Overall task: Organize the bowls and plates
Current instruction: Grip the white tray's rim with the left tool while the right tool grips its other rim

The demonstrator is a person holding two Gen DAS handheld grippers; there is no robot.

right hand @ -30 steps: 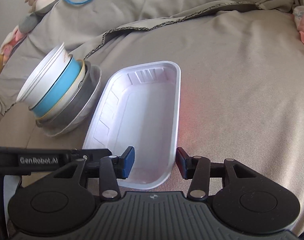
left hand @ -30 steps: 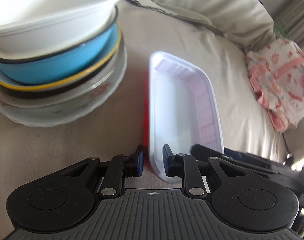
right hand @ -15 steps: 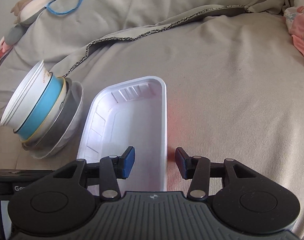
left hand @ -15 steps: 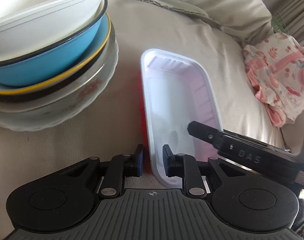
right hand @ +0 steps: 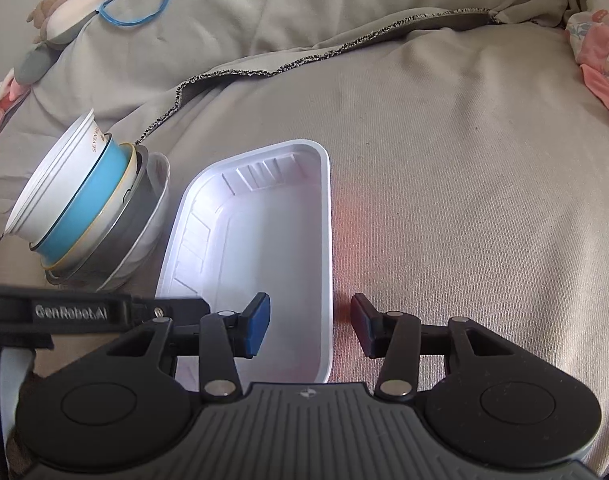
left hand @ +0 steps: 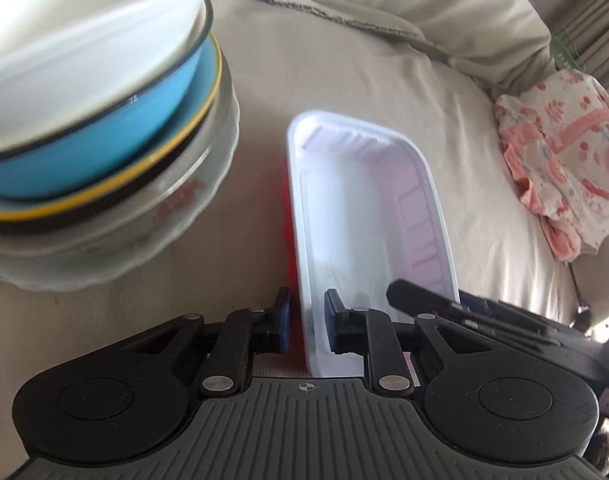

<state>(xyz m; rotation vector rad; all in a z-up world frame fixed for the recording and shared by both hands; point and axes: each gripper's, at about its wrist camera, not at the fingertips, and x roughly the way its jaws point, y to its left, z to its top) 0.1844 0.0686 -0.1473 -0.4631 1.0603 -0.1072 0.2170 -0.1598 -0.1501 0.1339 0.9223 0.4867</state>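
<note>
L tongs (left hand: 307,322) closing w/ near-left rim of white tray (left hand: 368,216) between pads, not yet pinching; R tongs (right hand: 310,326) spread astride right rim; lift likely next.

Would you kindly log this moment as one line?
left gripper: closing on white tray left rim | right gripper: open astride right rim | bowl stack: beside tray, leaning

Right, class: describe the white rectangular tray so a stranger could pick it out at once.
Start at the beige sofa seat. Find the leaning stack of bowls; the white tray lies flat just beside it. Unlike those round, nested bowls, it is a shallow rectangle with rounded corners and ribbed inner walls.
</note>
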